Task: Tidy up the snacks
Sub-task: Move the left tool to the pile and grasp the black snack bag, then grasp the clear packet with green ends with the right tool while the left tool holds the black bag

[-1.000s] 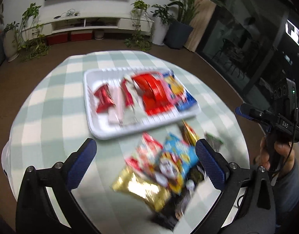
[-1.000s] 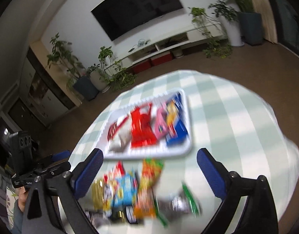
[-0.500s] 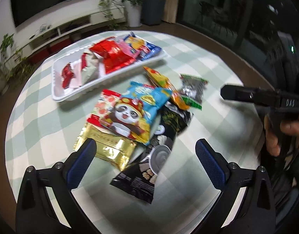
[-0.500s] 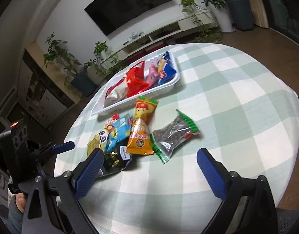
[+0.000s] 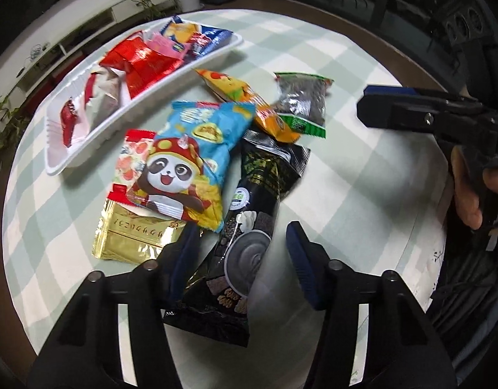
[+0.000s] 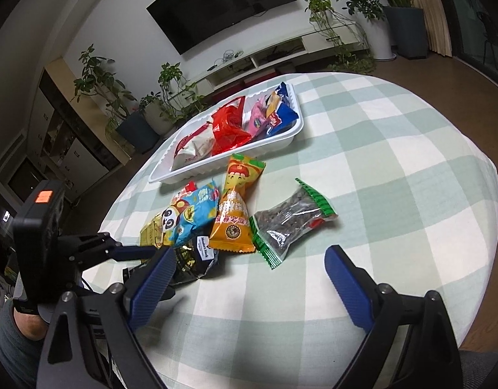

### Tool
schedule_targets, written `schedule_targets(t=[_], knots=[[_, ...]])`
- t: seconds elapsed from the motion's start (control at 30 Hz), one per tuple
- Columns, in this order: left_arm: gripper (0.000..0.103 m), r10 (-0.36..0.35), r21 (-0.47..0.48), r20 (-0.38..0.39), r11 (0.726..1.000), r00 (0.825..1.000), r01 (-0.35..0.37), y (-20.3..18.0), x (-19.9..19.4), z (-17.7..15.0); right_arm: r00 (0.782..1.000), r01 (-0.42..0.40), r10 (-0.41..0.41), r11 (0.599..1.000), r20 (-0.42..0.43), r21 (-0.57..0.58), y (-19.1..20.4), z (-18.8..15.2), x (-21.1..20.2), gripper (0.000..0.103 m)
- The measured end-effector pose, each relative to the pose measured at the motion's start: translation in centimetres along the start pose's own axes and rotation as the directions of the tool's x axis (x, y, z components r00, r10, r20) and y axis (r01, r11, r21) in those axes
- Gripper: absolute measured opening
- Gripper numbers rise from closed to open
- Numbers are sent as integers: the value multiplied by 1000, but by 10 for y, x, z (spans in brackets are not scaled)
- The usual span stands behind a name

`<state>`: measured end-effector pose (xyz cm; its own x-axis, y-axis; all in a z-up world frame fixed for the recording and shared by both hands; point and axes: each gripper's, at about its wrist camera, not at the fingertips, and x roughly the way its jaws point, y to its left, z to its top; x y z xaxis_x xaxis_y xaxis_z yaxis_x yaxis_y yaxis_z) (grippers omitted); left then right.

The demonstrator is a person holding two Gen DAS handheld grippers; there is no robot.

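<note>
Loose snack packets lie on the checked table: a long black packet [image 5: 245, 227], a blue panda bag [image 5: 190, 165], a gold packet [image 5: 132, 240], an orange packet [image 6: 234, 214] and a clear green-edged packet [image 6: 291, 218]. A white tray [image 6: 291, 136] behind them holds several packets. My left gripper [image 5: 242, 259] is open, its fingers on either side of the black packet's lower half. My right gripper [image 6: 249, 285] is open and empty, low over the table in front of the green-edged packet; it also shows at the right of the left wrist view [image 5: 394, 110].
The round table has a green and white checked cloth [image 6: 394, 162]; its edge curves close on the right and near sides. Beyond it are a TV wall, a low white cabinet and potted plants [image 6: 171, 97].
My left gripper has dropped and moved in over the pile, and its fingers have narrowed around the black packet. My right gripper has lowered toward the table near the green-edged packet.
</note>
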<state>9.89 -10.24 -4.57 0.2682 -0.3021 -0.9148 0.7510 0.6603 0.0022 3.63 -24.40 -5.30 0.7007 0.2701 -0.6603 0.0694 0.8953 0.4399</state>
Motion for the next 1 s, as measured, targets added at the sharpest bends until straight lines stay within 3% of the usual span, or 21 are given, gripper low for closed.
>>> schedule_targets(t=[0.1,0.4,0.43,0.47,0.53,0.77,1.0], knots=[[46,-38,6,-28,999,999,38,-4,4,1,1000,0,0,1000,2,4,0,-1,0,95],[46,-45,-31,-92,999,995,42,-11,22,13,1000,-3,3,1000,5,6,-1,-2,-1,93],[43,-39,-32,-94,999,995,36,-11,23,14,1000,-4,4,1000,5,6,-1,-2,-1,93],[31,-27,-29,-96,999,995,24,-12,24,15,1000,-4,4,1000,4,5,-1,-2,0,92],[26,-26,-32,-95,999,995,23,-14,24,16,1000,-5,5,1000,-1,4,-1,-1,0,90],[22,-54,-87,-68,995,996,48,-10,23,12,1000,-5,5,1000,-5,3,-1,-1,0,86],[21,-99,-179,-4,979,995,97,-8,3,-22,1000,3,-3,1000,-15,-12,1,-3,1,84]])
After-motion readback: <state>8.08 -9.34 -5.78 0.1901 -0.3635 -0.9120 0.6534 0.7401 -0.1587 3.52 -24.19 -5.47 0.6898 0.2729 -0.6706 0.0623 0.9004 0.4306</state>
